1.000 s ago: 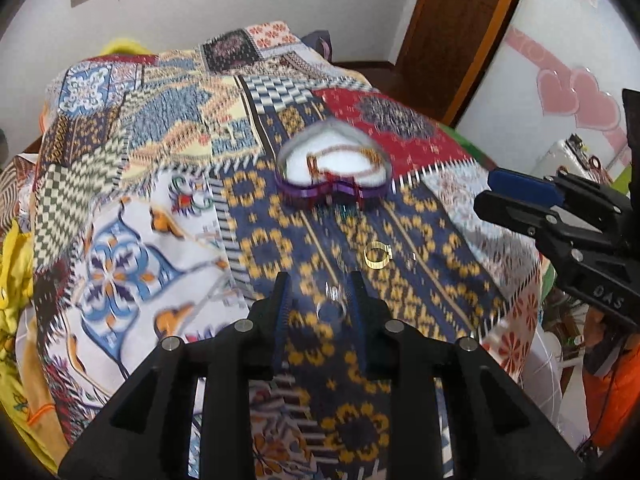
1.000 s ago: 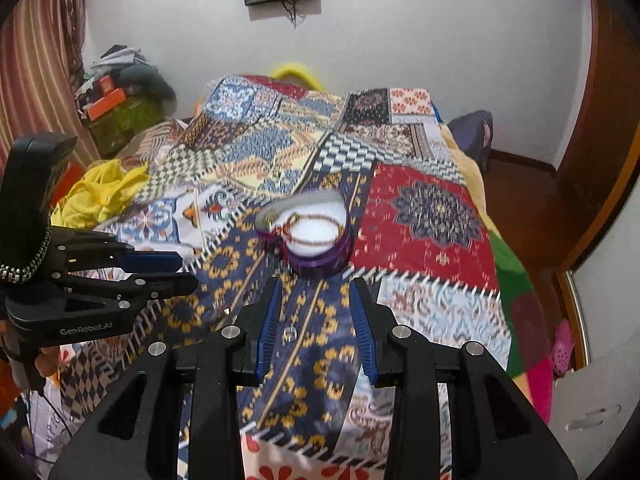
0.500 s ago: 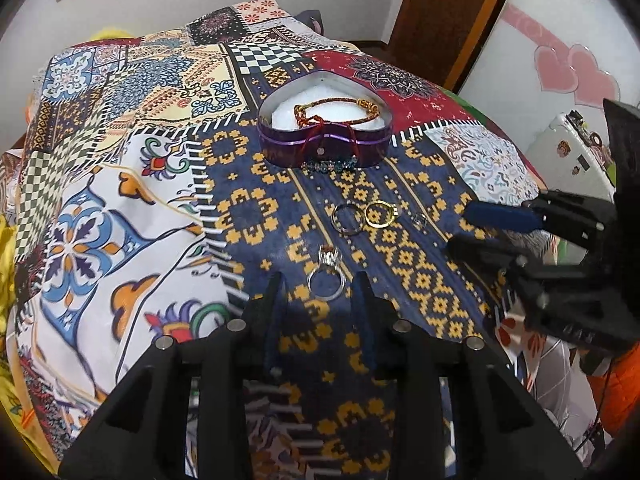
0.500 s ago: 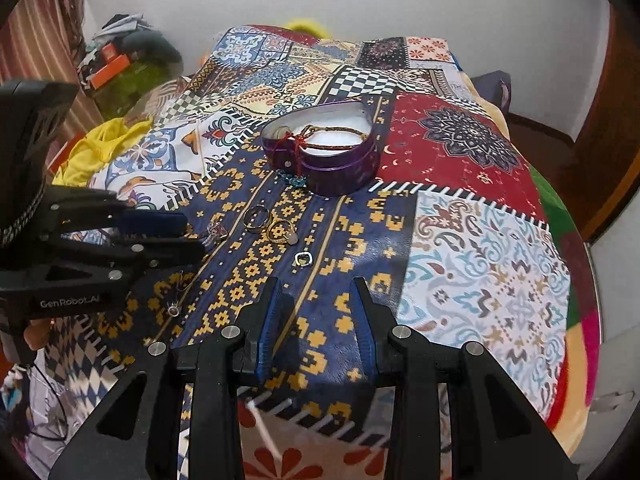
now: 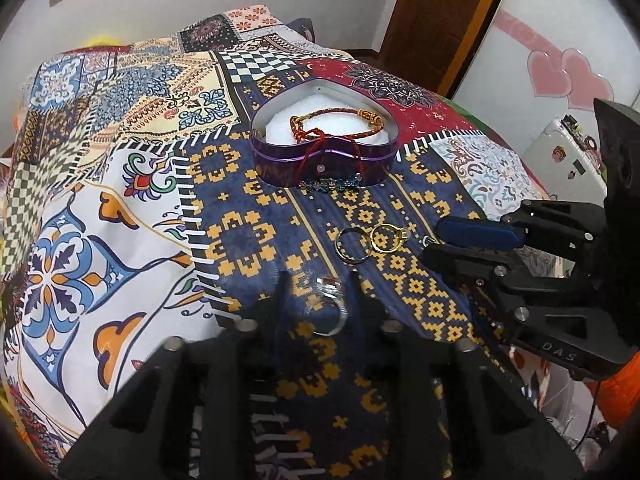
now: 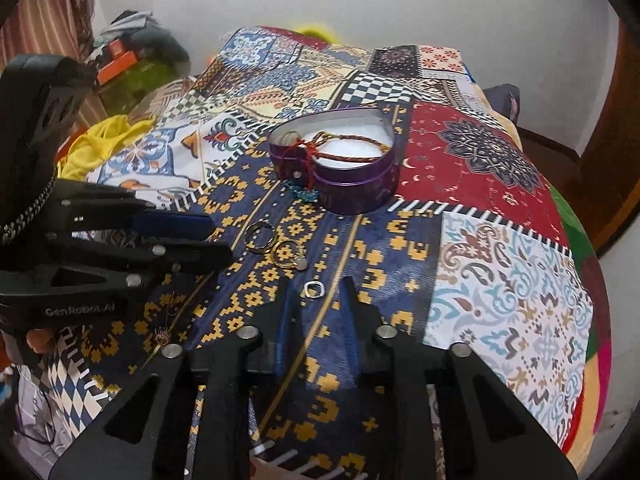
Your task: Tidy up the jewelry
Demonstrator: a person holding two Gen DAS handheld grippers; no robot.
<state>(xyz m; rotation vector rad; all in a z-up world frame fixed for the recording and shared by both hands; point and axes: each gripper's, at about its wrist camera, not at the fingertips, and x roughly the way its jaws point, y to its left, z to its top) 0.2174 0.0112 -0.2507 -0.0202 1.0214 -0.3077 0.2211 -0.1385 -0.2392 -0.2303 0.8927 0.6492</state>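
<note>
lettering "genrobot.ai" shows on the left gripper (image 6: 218, 240) at the left of the right wrist view; "das" on the right gripper (image 5: 436, 246) at the right of the left wrist view. purple heart tin (image 5: 324, 160), upper centre, holds a red-gold bracelet (image 5: 336, 122) on white padding. left jaws are closing around a silver ring (image 5: 328, 312), pads apart from it; right jaws are closing, a small silver ring (image 6: 313, 289) just ahead on the quilt (image 5: 100, 220).

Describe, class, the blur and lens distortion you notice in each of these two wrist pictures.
Left wrist view: silver ring between the fingertips smeared by motion blur; door frame bowed, corners black. Right wrist view: sharper; small silver ring crisp, patchwork bedspread bulging.
</note>
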